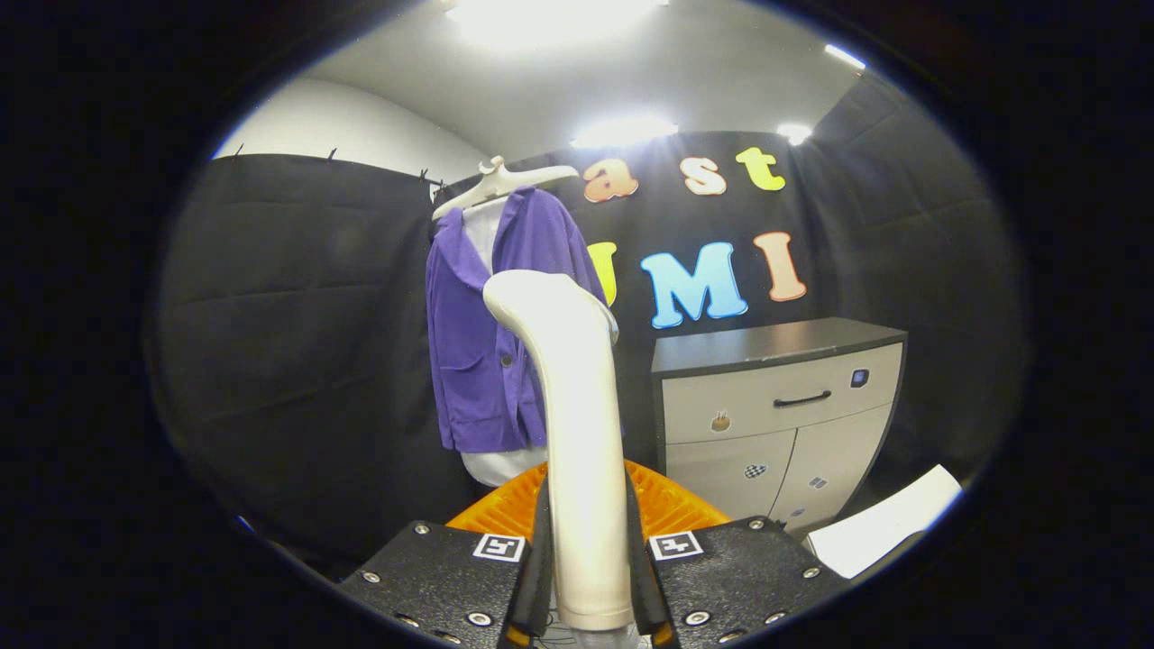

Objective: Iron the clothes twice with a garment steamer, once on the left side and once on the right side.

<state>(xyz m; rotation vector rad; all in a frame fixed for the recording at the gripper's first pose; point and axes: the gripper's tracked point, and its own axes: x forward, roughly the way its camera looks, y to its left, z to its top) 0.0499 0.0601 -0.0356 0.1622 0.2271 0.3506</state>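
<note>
Light comes from overhead ceiling panels (550,13), which burn out to pure white well above and beyond the gripper (586,577), while the dark booth cloth to either side soaks up most of it and stays dim. The white steamer handle (577,433) clamped between both fingers carries a soft glare along its upper curve (its nearness renders it slightly soft), and the purple jacket (500,333) beyond is evenly lit. Fisheye distortion bows the cabinet (775,397) and wall lines, strongest far from the fingers.
</note>
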